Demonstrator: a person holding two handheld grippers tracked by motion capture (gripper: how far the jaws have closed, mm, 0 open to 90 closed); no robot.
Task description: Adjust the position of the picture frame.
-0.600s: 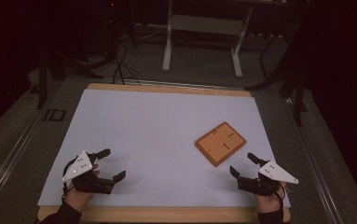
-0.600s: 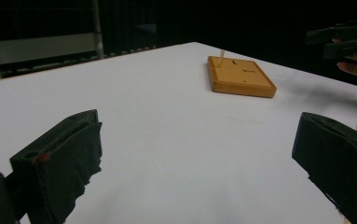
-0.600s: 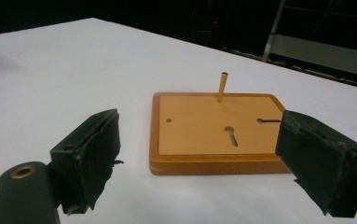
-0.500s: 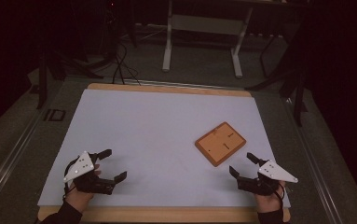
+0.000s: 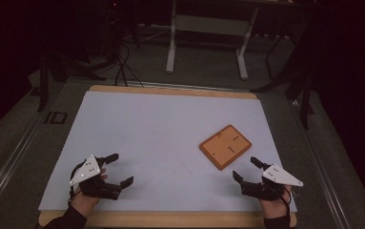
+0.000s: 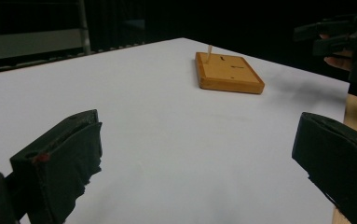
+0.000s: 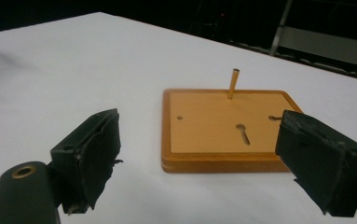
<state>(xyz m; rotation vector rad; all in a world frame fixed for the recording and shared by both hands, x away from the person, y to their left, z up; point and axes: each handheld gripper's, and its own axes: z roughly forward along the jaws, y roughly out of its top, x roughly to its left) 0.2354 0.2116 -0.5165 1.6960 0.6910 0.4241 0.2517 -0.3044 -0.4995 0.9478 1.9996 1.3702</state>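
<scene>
A flat orange wooden board (image 5: 225, 146) lies on the white sheet (image 5: 161, 129), right of centre. A thin wooden peg (image 7: 233, 84) stands upright near the board's far edge, and the board's top shows a few small holes and slots. My right gripper (image 5: 245, 167) is open just in front of the board (image 7: 227, 126), which sits beyond its jaws, untouched. My left gripper (image 5: 121, 168) is open at the near left with nothing between its jaws. In the left gripper view the board (image 6: 229, 72) lies far off, and the right gripper (image 6: 339, 37) hangs at the upper right.
The white sheet covers a wooden table whose edge (image 5: 170, 218) shows along the front. Behind the table stands a grey metal frame (image 5: 204, 43), with cables (image 5: 123, 67) on the dark floor. A rail (image 5: 8, 157) runs along the left side.
</scene>
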